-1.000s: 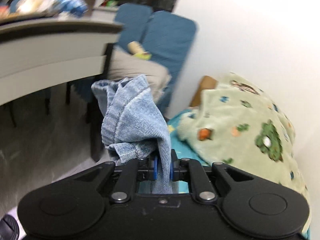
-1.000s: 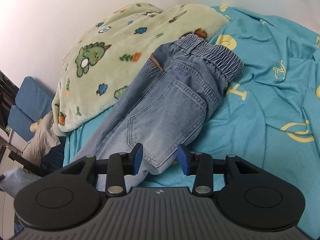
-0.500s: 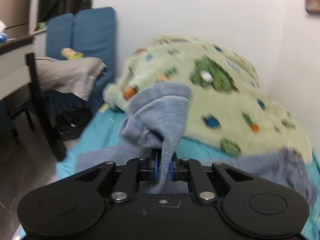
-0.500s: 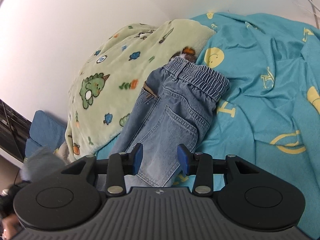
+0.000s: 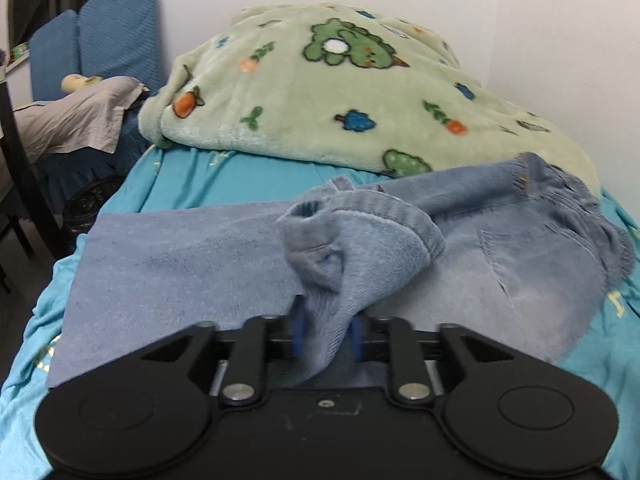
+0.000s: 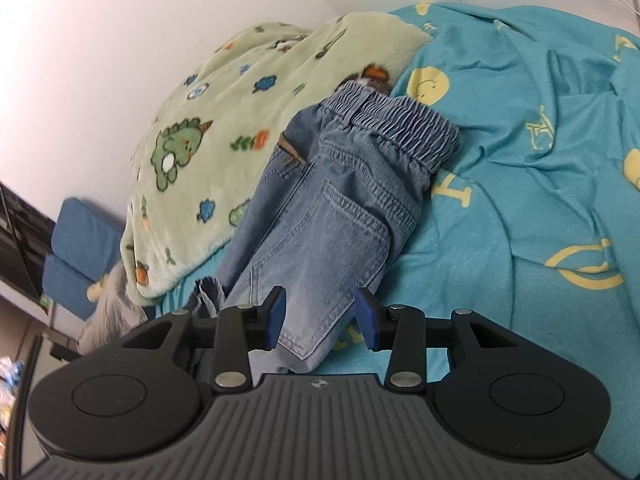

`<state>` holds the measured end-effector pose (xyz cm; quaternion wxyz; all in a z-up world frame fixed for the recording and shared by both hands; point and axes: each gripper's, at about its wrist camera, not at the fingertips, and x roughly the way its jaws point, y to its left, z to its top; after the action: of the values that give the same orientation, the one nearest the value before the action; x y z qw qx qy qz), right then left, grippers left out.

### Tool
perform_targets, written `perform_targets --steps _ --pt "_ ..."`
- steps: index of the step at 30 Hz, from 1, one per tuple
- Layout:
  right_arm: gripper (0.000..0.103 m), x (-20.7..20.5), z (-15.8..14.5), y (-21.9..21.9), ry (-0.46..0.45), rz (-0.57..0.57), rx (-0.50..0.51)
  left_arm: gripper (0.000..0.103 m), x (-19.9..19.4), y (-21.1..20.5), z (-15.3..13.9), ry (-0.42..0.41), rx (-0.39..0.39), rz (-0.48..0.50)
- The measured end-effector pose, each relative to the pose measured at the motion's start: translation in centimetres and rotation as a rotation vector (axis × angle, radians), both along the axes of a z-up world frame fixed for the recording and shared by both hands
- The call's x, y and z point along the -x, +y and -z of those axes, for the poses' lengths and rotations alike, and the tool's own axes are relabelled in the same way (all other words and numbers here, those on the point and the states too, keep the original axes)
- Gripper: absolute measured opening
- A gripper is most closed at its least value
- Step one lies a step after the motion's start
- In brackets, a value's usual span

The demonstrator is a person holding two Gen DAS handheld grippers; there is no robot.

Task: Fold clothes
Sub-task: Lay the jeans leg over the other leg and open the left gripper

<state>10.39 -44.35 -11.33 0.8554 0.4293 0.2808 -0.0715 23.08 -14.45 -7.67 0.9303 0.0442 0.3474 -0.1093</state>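
Blue denim jeans [image 5: 200, 264] lie on the bed, on a teal sheet [image 6: 520, 200] printed with yellow motifs. The elastic waistband sits at the far end, against a green dinosaur-print fleece blanket [image 5: 340, 96]. One leg end is folded back over the body of the garment.

Left gripper [image 5: 326, 338]: its jaws have just been opening and now stand part-way apart. The bunched hem of the folded leg is between them; the blue pads are blurred, and no firm pinch on the cloth is evident.

Right gripper [image 6: 320, 320]: jaws part-way open, holding nothing, hovering above the back-pocket area of the jeans.

Beyond the bed's foot stand blue cushions [image 5: 100, 36] and a grey cloth [image 5: 76, 120].
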Motion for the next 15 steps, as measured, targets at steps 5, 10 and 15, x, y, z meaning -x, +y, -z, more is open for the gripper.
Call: perform_targets --steps 5,10,15 --pt "0.042 -1.1 0.4 1.8 -0.02 -0.122 -0.002 0.053 3.1 2.0 -1.4 0.017 -0.034 0.151" --pt "0.042 -2.4 -0.5 5.8 -0.083 -0.262 0.092 0.061 6.2 6.8 -3.0 -0.033 -0.06 0.101" --pt "0.043 -4.4 -1.7 11.1 -0.178 -0.427 0.247 0.063 7.2 11.4 -2.9 -0.063 -0.027 -0.021"
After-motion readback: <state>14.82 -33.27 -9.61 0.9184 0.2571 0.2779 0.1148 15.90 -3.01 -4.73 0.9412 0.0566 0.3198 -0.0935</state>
